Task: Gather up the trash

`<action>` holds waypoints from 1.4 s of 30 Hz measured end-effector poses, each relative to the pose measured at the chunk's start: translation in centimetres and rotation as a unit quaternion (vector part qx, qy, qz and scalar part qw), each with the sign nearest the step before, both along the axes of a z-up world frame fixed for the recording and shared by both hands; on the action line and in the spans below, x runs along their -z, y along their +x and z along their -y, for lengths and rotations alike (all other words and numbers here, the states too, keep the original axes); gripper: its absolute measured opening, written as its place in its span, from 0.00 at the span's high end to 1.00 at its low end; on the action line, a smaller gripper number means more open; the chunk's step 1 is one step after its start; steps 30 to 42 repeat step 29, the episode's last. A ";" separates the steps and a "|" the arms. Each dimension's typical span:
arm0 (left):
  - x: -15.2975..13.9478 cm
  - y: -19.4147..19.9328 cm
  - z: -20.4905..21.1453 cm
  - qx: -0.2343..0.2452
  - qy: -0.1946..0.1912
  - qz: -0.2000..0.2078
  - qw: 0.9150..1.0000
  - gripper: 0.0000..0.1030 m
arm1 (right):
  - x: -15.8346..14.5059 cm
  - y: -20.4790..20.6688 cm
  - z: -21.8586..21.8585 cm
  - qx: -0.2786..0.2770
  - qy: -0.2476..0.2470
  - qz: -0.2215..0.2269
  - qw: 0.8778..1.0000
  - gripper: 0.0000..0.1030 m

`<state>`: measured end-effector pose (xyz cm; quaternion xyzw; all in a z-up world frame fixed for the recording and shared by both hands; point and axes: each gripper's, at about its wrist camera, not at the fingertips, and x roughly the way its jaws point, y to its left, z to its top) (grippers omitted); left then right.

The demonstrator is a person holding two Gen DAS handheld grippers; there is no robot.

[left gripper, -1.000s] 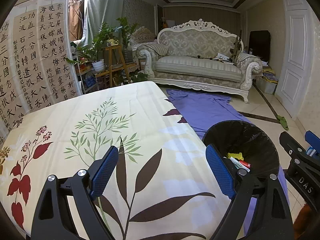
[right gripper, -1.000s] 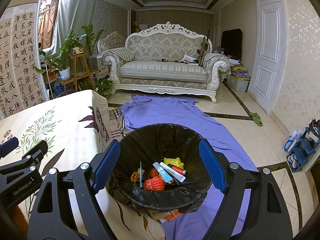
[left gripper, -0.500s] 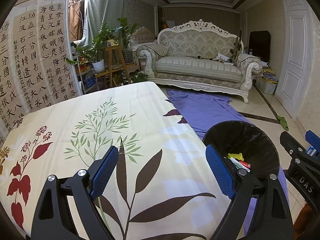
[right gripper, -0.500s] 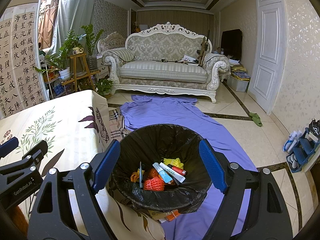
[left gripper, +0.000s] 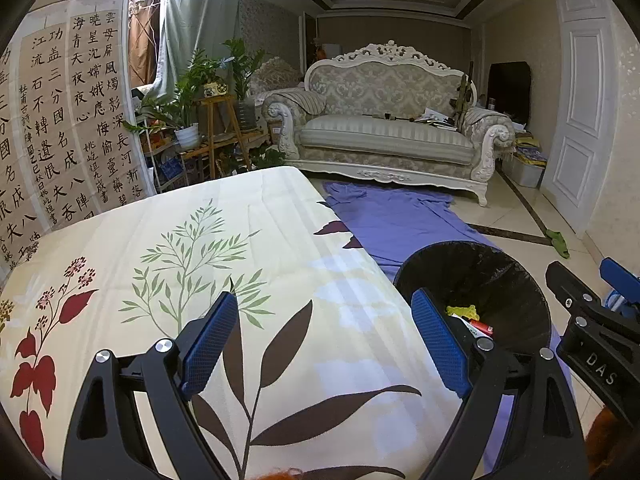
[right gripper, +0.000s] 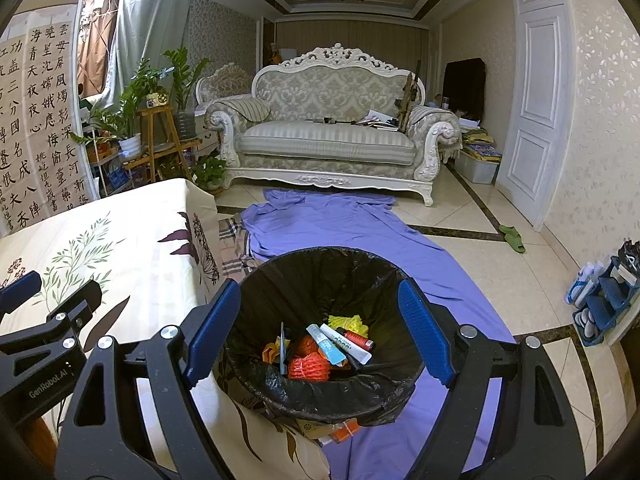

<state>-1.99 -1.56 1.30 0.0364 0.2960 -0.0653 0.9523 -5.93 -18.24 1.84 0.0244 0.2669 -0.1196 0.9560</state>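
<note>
With both jaws standing wide apart and nothing between them, the right gripper [right gripper: 320, 328] hangs over the bin [right gripper: 320, 360], carrying no item. Left gripper [left gripper: 320, 344]: jaws likewise apart, empty, above the floral cloth [left gripper: 200, 240] on the table.

Bin, black-lined, on the floor hard against the table's edge; contents: orange netting [right gripper: 308, 368], yellow netting [right gripper: 348, 323], white and blue tubes [right gripper: 340, 345], red lighter-like stick [right gripper: 358, 339], orange scrap [right gripper: 271, 352].

Cloth: no trash visible on the part shown.

Progress, judged: collection looks near complete or complete. Remaining: anything lying outside both views; flat packaging [right gripper: 332, 428] beneath the bin is perhaps not trash.
</note>
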 end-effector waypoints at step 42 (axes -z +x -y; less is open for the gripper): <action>0.4 0.8 -1.2 -0.018 -0.001 -0.013 1.000 0.16 | 0.3 0.5 -1.2 -0.017 -0.003 -0.006 1.000 0.23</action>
